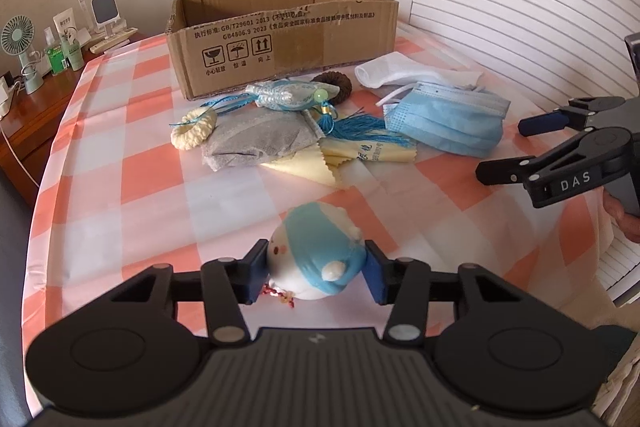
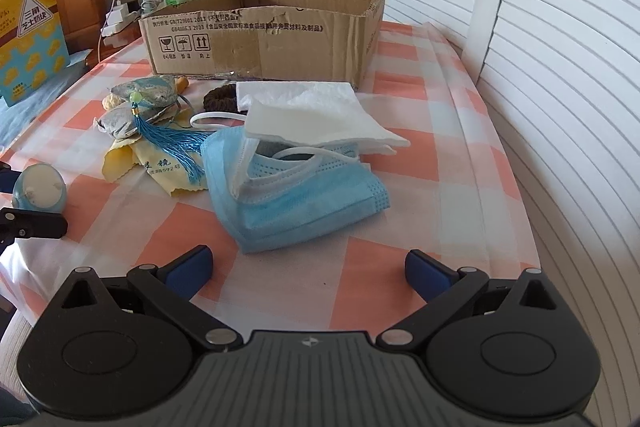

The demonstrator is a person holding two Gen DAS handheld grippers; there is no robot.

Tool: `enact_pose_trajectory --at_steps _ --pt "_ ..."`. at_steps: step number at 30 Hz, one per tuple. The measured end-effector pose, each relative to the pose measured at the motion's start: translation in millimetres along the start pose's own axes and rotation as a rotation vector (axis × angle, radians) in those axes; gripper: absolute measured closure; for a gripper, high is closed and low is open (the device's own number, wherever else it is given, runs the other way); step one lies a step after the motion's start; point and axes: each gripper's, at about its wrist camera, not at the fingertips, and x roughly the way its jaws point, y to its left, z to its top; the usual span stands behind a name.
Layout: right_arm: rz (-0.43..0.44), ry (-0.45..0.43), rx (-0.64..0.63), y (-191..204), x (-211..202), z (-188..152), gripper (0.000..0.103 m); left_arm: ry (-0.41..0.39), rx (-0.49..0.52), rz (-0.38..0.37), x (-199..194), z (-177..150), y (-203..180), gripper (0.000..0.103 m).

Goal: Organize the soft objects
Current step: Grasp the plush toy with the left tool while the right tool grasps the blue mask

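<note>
A small blue and white plush toy (image 1: pixel 316 247) lies on the checked tablecloth (image 1: pixel 132 171), and my left gripper (image 1: pixel 316 277) is shut on it with a pad pressed to each side. The same toy (image 2: pixel 38 189) shows at the left edge of the right wrist view. My right gripper (image 2: pixel 308 263) hovers open and holds nothing, just short of a pile of blue face masks (image 2: pixel 304 199). Behind them stands an open cardboard box (image 1: pixel 280 39). In front of it lie a white cloth (image 1: pixel 400 73), a brown hair tie (image 1: pixel 334 85), a tasselled sachet (image 1: pixel 284 95), a grey pouch (image 1: pixel 256 141), a cream scrunchie (image 1: pixel 194 129) and a yellow lens cloth (image 1: pixel 340 159).
A wooden bedside table at the left carries a small fan (image 1: pixel 18 47), bottles and chargers. White louvred doors (image 2: pixel 560 87) run along the right side and behind the box. A yellow carton (image 2: pixel 28 39) stands at the far left.
</note>
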Motion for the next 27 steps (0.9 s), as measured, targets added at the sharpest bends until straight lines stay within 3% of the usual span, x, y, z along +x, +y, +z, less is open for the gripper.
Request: enact_pose_trajectory --at_steps 16,24,27 --pt "0.039 0.023 -0.058 23 25 38 0.001 0.003 -0.041 -0.019 2 3 5 0.055" --pt "0.023 0.026 -0.044 20 18 41 0.025 0.013 -0.028 -0.017 3 5 4 0.055" --pt "0.027 0.027 -0.042 18 13 40 0.041 0.018 -0.017 -0.020 4 6 3 0.055"
